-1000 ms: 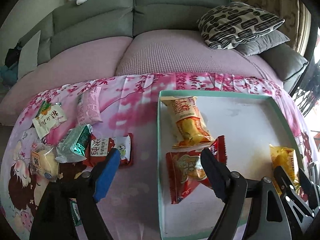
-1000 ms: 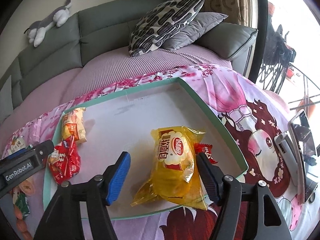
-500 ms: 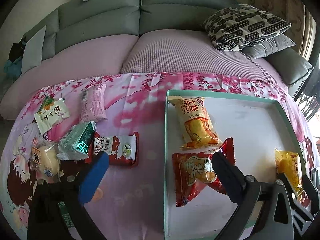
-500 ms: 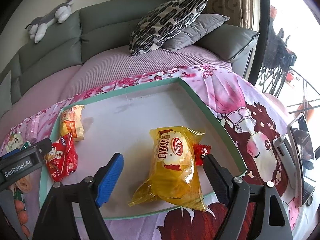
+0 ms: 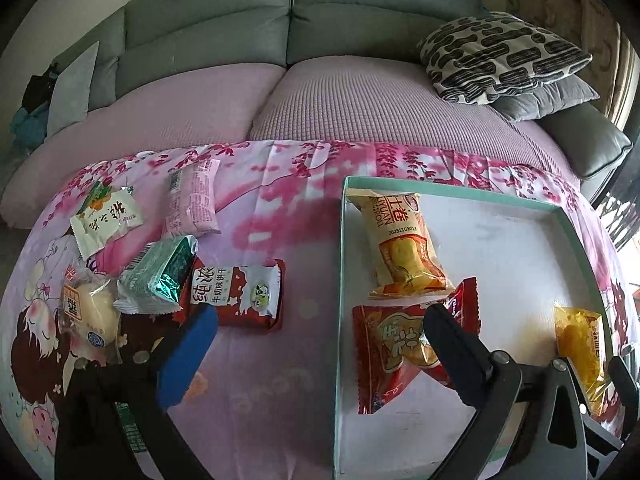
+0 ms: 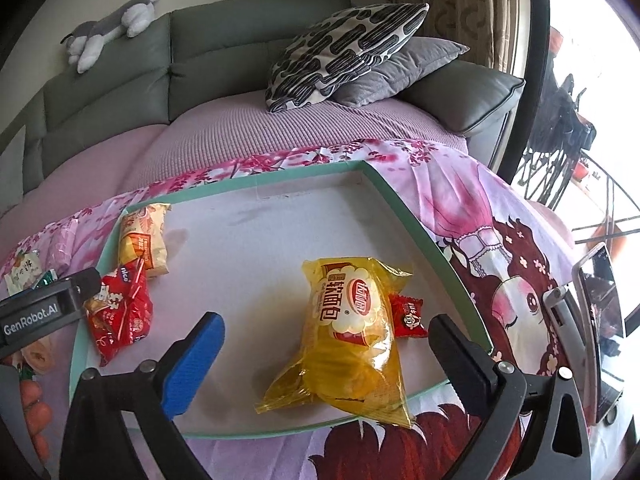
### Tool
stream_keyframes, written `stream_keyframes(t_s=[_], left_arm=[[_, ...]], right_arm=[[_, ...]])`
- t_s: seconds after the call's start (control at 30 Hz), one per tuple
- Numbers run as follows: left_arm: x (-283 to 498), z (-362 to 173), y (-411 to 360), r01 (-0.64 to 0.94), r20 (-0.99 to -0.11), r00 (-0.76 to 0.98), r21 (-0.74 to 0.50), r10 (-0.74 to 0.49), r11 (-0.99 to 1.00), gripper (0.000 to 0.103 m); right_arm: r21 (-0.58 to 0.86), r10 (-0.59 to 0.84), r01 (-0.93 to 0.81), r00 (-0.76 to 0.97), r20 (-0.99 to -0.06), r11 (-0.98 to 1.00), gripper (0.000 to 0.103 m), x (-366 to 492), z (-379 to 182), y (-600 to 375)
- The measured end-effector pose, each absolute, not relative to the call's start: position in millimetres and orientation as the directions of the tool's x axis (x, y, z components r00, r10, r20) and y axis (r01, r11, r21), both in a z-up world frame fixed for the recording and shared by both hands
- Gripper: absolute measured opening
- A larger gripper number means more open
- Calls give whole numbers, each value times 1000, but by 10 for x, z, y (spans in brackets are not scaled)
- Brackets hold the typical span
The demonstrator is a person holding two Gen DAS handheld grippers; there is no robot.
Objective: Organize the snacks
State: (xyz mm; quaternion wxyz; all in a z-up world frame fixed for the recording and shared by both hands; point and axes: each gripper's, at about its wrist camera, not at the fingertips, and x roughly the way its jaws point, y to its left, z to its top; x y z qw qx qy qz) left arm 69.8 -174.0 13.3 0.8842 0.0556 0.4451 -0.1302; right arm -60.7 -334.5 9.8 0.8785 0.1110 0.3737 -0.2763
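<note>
A teal-rimmed white tray (image 5: 342,280) (image 6: 404,216) lies on the pink printed cloth. In it are a yellow-orange roll pack (image 5: 400,248) (image 6: 142,240), a red pack (image 5: 396,352) (image 6: 120,316), a yellow bread bag (image 6: 352,332) (image 5: 580,344) and a small red packet (image 6: 408,316). My right gripper (image 6: 326,322) straddles the bread bag; its jaws are opening and the pads stand clear of it. My left gripper (image 5: 320,312) is open across the tray's left wall, holding nothing. Left of the tray lie a red-white biscuit pack (image 5: 236,296), a green foil pack (image 5: 160,276) and a pink pack (image 5: 192,204).
Further left lie a white-green packet (image 5: 106,220) and a clear-wrapped yellow cake (image 5: 90,312). A grey sofa with patterned pillows (image 6: 344,52) and a plush toy (image 6: 108,28) stands behind the table. A phone on a stand (image 6: 600,320) sits at the table's right edge.
Both grippers' jaws have spread wider. The right pads have drawn away from the sides of the yellow bread bag, which lies still in the tray. Neither hand has shifted noticeably.
</note>
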Motion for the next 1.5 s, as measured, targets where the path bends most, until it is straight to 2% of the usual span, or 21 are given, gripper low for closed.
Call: stream_keyframes(t_s=[0.4, 0.97, 1.3, 1.5], left_arm=[[680, 162, -1725, 291, -795, 567, -54, -217, 955, 103], [566, 440, -1378, 287, -762, 626, 26, -167, 958, 103], [508, 519, -574, 152, -763, 640, 10, -91, 988, 103], [477, 581, 0, 36, -756, 652, -28, -45, 999, 103]], right_arm=[[-35, -430, 577, 566, -703, 816, 103, -613, 123, -3339], [-67, -418, 543, 556, -718, 837, 103, -527, 216, -3134], [-74, -388, 492, 576, -719, 868, 103, -457, 338, -2860], [-41, -323, 435, 598, -733, 899, 103, -339, 344, -2575]])
